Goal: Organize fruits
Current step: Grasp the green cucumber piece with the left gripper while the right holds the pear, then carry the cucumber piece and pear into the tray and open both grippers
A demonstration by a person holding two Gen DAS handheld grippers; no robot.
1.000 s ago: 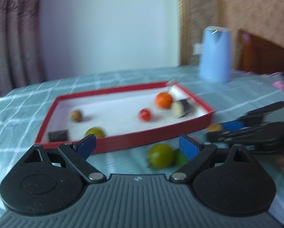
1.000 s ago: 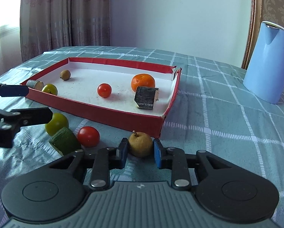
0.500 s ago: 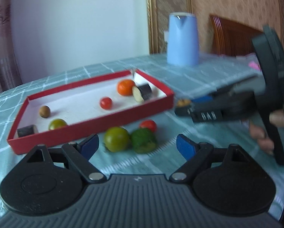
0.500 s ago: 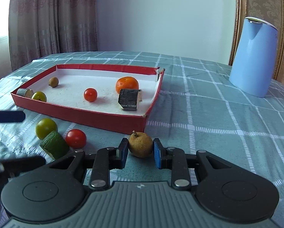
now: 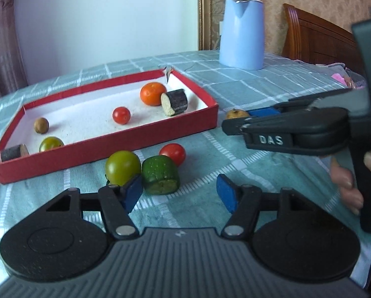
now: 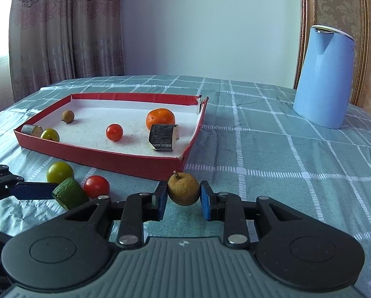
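Right claw: clamped on brown fruit, near red tray corner. Left claw: closing, nothing pinched; green chunk between pads, on desk.

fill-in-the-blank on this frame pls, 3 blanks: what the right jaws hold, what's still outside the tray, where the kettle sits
1. The right gripper is shut on a small ____ fruit.
2. Beside the green tomato and the red tomato, outside the red tray, lies a cut green ____ piece.
3. The blue kettle stands ____ the tray.

Missing: brown; cucumber; outside
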